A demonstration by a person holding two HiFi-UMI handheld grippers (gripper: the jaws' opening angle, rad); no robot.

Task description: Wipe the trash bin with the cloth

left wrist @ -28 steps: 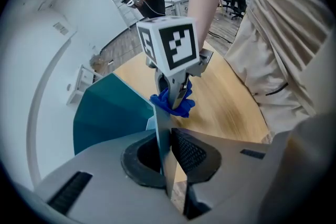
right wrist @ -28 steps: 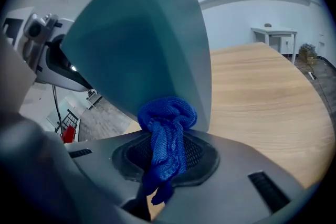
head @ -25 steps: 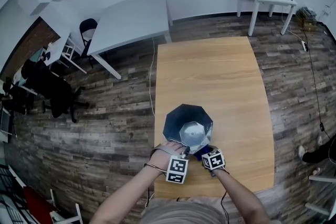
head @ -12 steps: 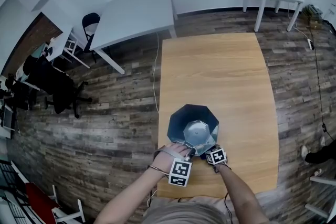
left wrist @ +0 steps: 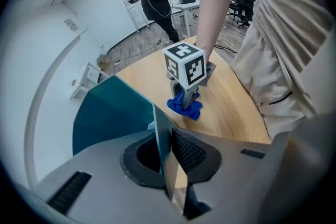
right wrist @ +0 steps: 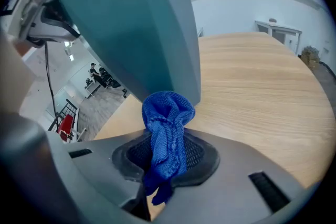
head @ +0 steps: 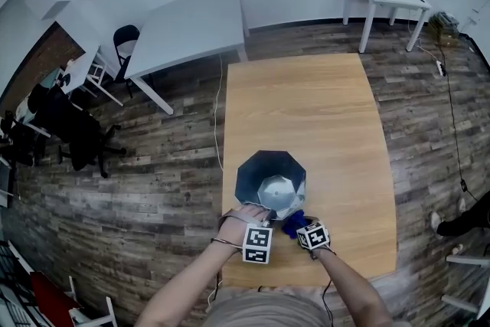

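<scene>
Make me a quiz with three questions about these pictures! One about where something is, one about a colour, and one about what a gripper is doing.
1. Where does the teal plastic trash bin stand?
A. on the floor
B. on the light wooden table, at the end nearest the person
C. on a black chair

2. What colour is the knitted cloth in the right gripper?
A. red
B. yellow
C. blue

3. What is the left gripper doing?
A. pinching the bin's thin wall
B. hanging wide open over bare wood
C. holding the cloth

Answers:
1 B: the head view shows the bin on the wood just ahead of both hands.
2 C: the right gripper view shows a bright blue bundle between its jaws.
3 A: the left gripper view shows the bin's wall clamped between its jaws.
</scene>
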